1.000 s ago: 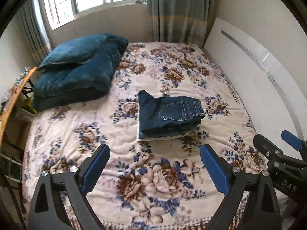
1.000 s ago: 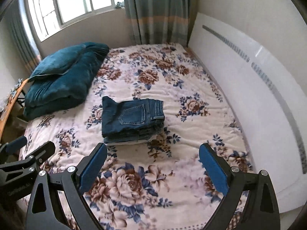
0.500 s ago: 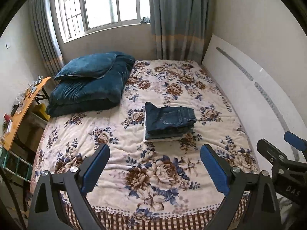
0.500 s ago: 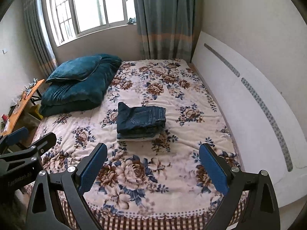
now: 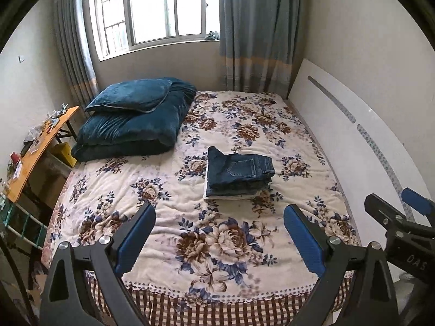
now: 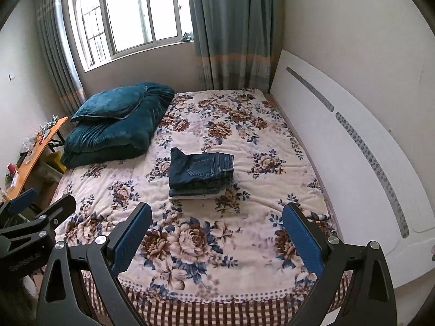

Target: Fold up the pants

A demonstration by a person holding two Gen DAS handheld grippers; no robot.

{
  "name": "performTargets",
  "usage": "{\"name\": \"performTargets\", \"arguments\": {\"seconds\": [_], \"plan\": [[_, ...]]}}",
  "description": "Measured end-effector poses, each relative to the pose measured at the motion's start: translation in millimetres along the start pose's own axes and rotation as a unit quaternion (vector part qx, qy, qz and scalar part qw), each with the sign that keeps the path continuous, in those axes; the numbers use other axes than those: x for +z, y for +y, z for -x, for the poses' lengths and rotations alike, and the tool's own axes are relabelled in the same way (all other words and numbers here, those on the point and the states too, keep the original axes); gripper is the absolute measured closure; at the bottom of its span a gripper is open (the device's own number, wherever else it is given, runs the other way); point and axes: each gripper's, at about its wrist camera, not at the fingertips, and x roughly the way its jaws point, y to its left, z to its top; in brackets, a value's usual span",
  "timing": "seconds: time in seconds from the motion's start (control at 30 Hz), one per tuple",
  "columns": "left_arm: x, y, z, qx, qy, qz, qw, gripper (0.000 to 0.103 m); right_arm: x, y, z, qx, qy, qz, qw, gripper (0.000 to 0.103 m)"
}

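Nearest you, over the foot of the bed, your left gripper and right gripper hang with jaws spread wide, holding nothing. Farther out, mid-bed, the pants lie as a squared bundle atop lighter folded cloth; folding looks finished, with nothing evidently left.

dark blue jeans lie folded flat, back pocket up, mid-bed.
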Motion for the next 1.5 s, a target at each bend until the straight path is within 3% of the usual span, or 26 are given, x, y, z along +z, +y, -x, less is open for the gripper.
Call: {"name": "performTargets", "arguments": {"seconds": [0.37,0.87,1.2,1.5], "plan": [[5.4,0.7,-24.8,0.032,0.001,0.007,0.9995,0.007,9.6,-3.8,-10.1,-0.003,0.002,0.006,1.0,0.004],[29.3,-6.6,-108.7,0.054,0.029,0.01,0.9981,0.007,62.1,-3.5,-124.3,-0.017,0.03,0.017,0.999,0.004],[32.1,-7.0,-152.3,0.067,0.057,0.012,0.996,0.007,61.3,-8.6,-185.8,-0.033,0.059,0.008,0.998,0.004],[34.2,-3.6,-170.5,0.07,0.06,0.029,0.9953,0.007,57.8,-7.1,-204.8,-0.043,0.066,0.01,0.997,0.004]]}}
